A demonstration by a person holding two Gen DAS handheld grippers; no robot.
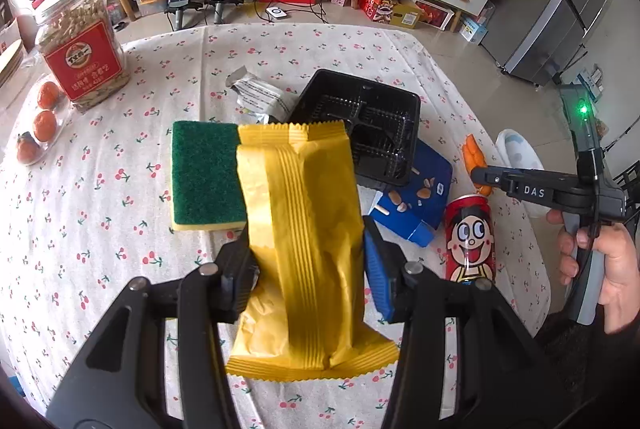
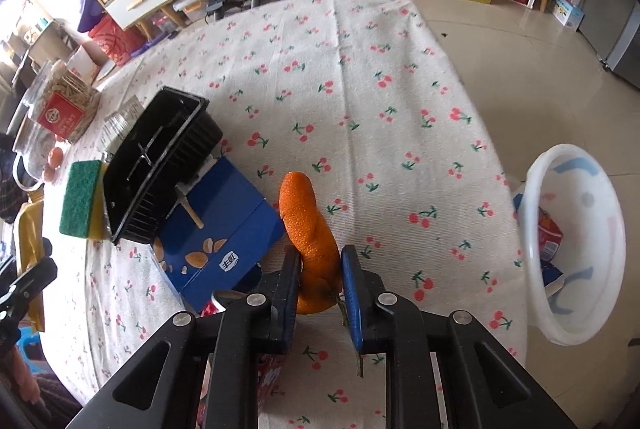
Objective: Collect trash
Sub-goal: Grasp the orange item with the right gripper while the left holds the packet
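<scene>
Two grips: left gripper (image 1: 308, 261) pinching creased yellow wrapper (image 1: 304, 229); right gripper (image 2: 320, 293) clamping orange peel (image 2: 308, 225).

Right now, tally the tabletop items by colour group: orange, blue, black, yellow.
Orange: 4, three tangerines and one orange peel
Blue: 1, blue carton
Black: 1, black tray
Yellow: 1, yellow wrapper in the left hand-held gripper
Total: 7

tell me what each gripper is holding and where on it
The left gripper clamps a yellow wrapper across its middle. The right gripper is shut on an orange peel at its near end.
</scene>
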